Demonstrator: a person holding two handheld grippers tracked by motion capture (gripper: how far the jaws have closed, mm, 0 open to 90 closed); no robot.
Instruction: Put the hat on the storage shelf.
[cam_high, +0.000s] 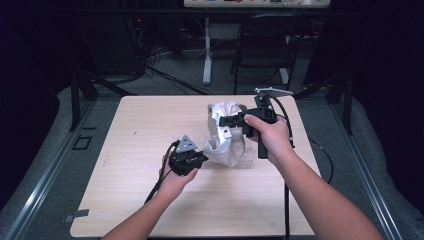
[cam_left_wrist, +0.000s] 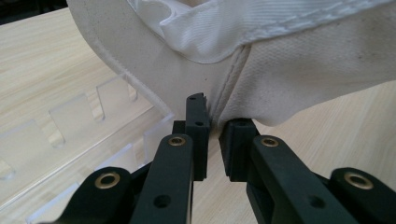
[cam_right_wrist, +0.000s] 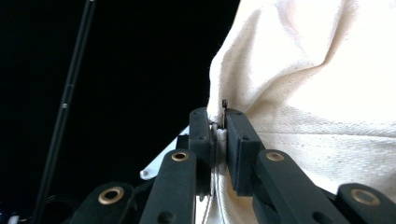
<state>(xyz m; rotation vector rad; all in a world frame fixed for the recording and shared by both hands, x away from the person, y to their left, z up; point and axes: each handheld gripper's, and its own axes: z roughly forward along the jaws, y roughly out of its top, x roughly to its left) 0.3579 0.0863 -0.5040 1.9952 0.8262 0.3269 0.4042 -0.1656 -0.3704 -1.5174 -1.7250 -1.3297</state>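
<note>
Cream cloth bag (cam_high: 225, 132), stitched seams, mouth open, contents hidden, held up mid-table | my right gripper (cam_right_wrist: 218, 133) clamped on its edge | my left gripper (cam_left_wrist: 212, 135) narrowly parted at its seam; grip unclear | clear slotted tray (cam_left_wrist: 70, 135) beneath.

Both forearms bare, no sleeves; the left tongs (cam_high: 196, 159) are black with brass-ringed rivets (grey three-cornered plate on top), the right tongs (cam_high: 223, 120) matching black, a black cable trailing from each
</note>
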